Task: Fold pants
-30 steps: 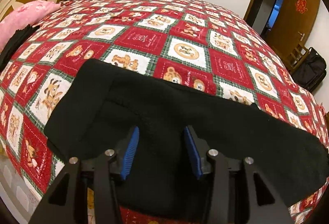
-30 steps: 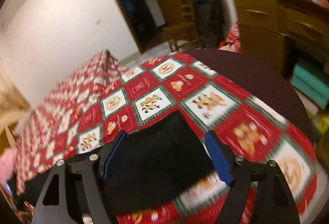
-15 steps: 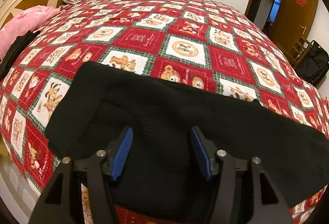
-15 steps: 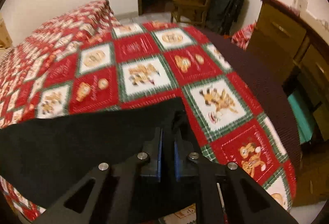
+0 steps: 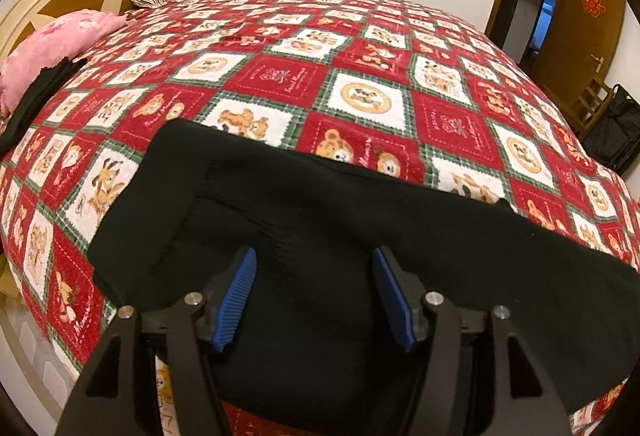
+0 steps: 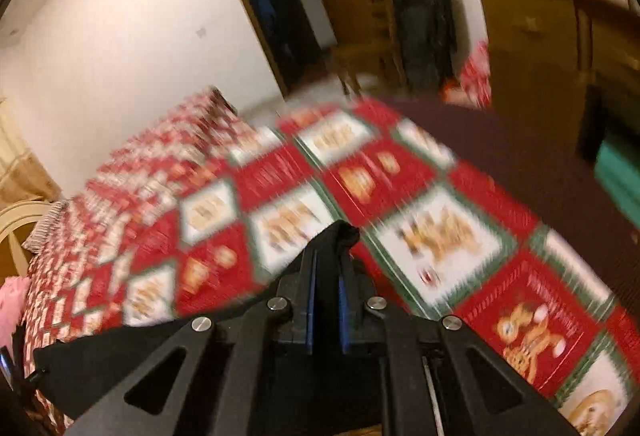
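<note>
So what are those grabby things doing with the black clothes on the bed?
A person is folding black pants on the red teddy-bear quilt. The right hand-held gripper is shut on one end of the pants and is moving, so that view is blurry. The left hand-held gripper is open above the middle of the pants, gripping nothing.

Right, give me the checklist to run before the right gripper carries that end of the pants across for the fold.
1. Right gripper shut on the black pants: ok, black cloth bunches out past its closed blue pads.
2. Grip takes in every layer of that end: cannot tell, the view is blurred.
3. Left gripper out of the cloth: ok, it is open, its pads apart above the pants, holding nothing.
4. Rest of the pants lying flat: ok, spread on the quilt with only slight creases.
5. Quilt beyond the pants free for the fold: ok; the pink pillow lies far off by the headboard.
</note>
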Action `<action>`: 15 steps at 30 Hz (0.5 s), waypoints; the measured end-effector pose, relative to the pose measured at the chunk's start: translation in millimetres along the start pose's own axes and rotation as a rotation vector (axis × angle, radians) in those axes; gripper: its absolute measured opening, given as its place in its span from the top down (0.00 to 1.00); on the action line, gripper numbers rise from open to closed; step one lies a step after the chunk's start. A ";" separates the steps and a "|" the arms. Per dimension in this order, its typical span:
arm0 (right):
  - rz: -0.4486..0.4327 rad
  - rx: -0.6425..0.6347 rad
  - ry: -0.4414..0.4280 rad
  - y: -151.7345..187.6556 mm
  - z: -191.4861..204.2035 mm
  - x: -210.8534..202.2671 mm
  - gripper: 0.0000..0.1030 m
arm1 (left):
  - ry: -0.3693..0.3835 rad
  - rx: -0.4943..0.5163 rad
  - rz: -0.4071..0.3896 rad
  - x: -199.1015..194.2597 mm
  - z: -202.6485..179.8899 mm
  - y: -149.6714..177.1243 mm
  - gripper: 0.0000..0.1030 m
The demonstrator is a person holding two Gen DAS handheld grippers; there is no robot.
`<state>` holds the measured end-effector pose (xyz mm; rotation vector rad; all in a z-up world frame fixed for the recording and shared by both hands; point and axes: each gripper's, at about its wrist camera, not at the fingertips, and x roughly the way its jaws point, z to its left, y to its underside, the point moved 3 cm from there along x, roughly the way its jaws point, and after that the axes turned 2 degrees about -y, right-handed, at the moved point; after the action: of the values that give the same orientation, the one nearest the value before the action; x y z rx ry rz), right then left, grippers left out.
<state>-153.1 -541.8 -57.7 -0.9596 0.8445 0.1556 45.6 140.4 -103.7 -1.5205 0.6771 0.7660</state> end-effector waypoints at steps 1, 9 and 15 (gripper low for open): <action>0.023 0.016 0.038 2.3 -8.7 2.8 0.88 | -0.003 0.003 0.001 0.1 -0.4 0.1 0.38; -0.152 -0.103 0.216 -1.0 15.1 -60.8 0.49 | -0.012 0.007 -0.002 -0.2 -1.9 -0.1 0.36; 0.015 -0.453 -0.265 37.9 163.5 -49.0 0.49 | 0.003 -0.005 -0.006 -5.9 -1.3 1.1 0.36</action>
<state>-111.8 -381.6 -1.2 -1.3220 0.5791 0.4915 41.3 138.9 -99.7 -1.5283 0.6736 0.7617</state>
